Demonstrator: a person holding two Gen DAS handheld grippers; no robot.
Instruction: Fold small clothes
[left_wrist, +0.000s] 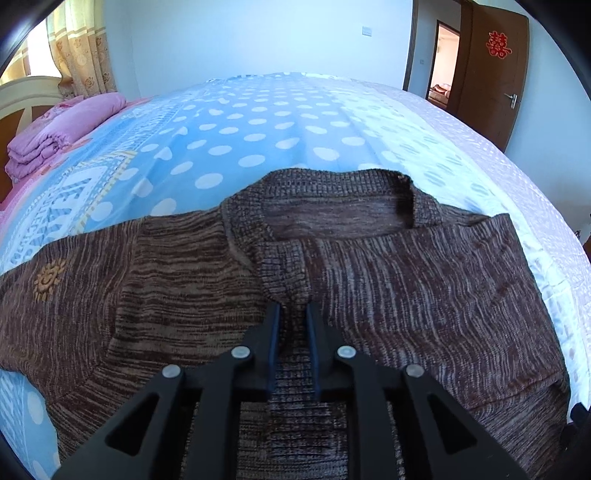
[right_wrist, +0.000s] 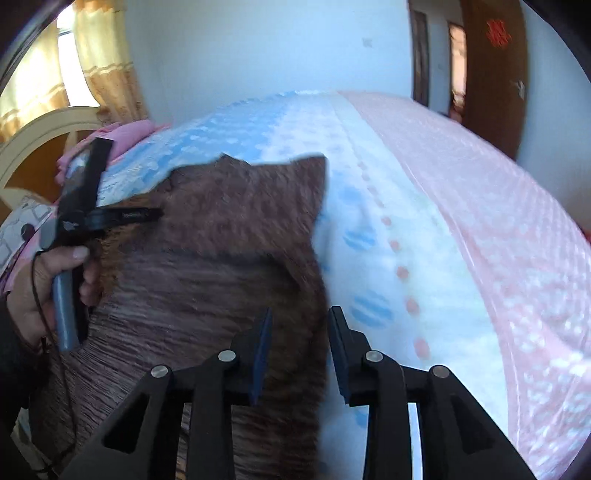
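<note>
Sweater (left_wrist: 369, 280) lies spread on the bed (left_wrist: 258, 122). Left gripper (left_wrist: 293, 314) clenches a raised ridge of its knit below the collar. Right gripper (right_wrist: 299, 317) gapes wide over the sweater's edge, grasping nothing.

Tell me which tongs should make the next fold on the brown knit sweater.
Left, probably. The left tongs already pinch the brown knit sweater; the right tongs are open at its edge.

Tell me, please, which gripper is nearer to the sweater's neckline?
Left. The left gripper pinches the brown sweater just below its neckline; the right gripper sits open at a side edge.
</note>
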